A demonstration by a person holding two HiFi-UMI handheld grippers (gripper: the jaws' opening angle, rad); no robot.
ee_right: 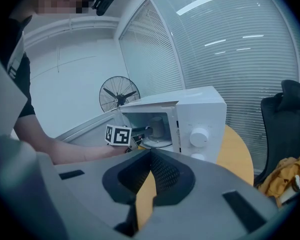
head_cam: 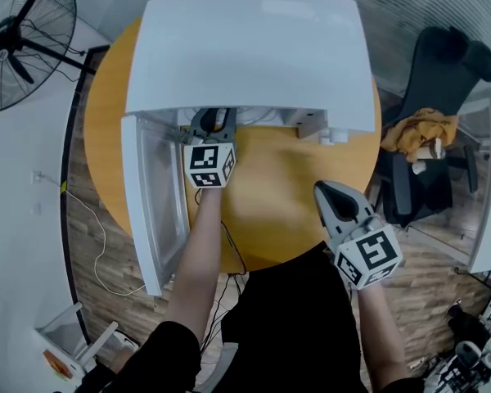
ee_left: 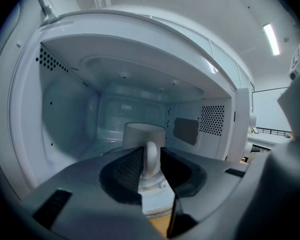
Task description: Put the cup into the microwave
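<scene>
The white microwave (head_cam: 245,47) stands on the round orange table (head_cam: 270,203) with its door (head_cam: 151,211) swung open to the left. Inside, a pale cup (ee_left: 144,133) sits upright on the turntable, also seen in the right gripper view (ee_right: 159,126). My left gripper (head_cam: 213,126) reaches into the microwave's mouth. Its jaws (ee_left: 151,159) close round the cup's handle, both pads against it. My right gripper (head_cam: 335,199) hovers over the table's near right edge, shut and empty, with its tips (ee_right: 150,154) meeting.
A standing fan (head_cam: 20,39) is at the far left. A black office chair (head_cam: 442,129) with a yellow cloth on it stands to the right of the table. Cables trail on the wooden floor (head_cam: 106,252) at the left. The microwave's knobs (ee_right: 199,136) face right.
</scene>
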